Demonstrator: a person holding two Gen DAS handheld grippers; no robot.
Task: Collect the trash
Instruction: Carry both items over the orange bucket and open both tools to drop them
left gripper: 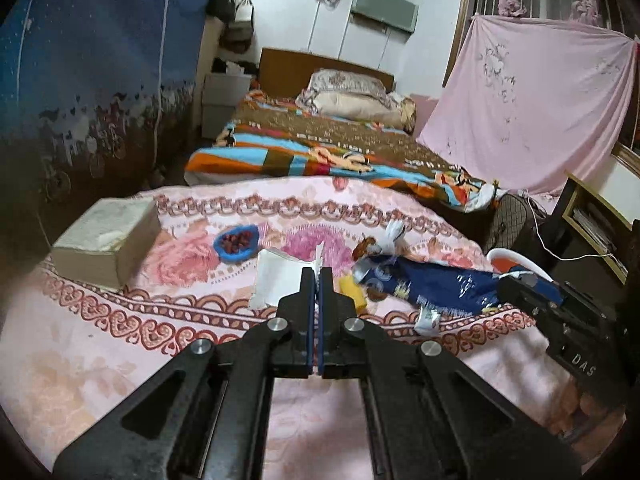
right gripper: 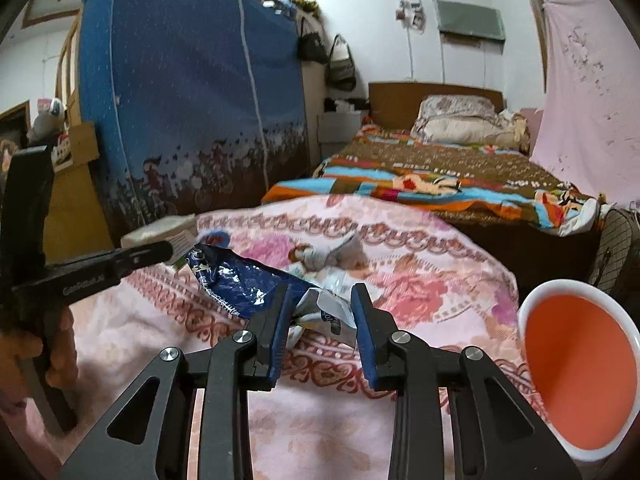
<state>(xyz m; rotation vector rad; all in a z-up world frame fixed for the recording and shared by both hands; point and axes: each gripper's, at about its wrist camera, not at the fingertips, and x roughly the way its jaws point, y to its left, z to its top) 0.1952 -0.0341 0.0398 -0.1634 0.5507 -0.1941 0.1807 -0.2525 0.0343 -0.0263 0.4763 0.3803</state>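
- Foil, thin and crinkly — the silver wrapper (right gripper: 326, 314) is clamped lightly by the right gripper (right gripper: 320, 320) near the bed's right edge.
- The left gripper (left gripper: 318, 276) is fully closed on a white paper scrap (left gripper: 276, 282) — light, easily torn.

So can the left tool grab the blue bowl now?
Probably not yet: the left tool is shut and seems to pinch the white paper. The blue bowl lies close beyond it, unblocked, so the tool would need to let go first.
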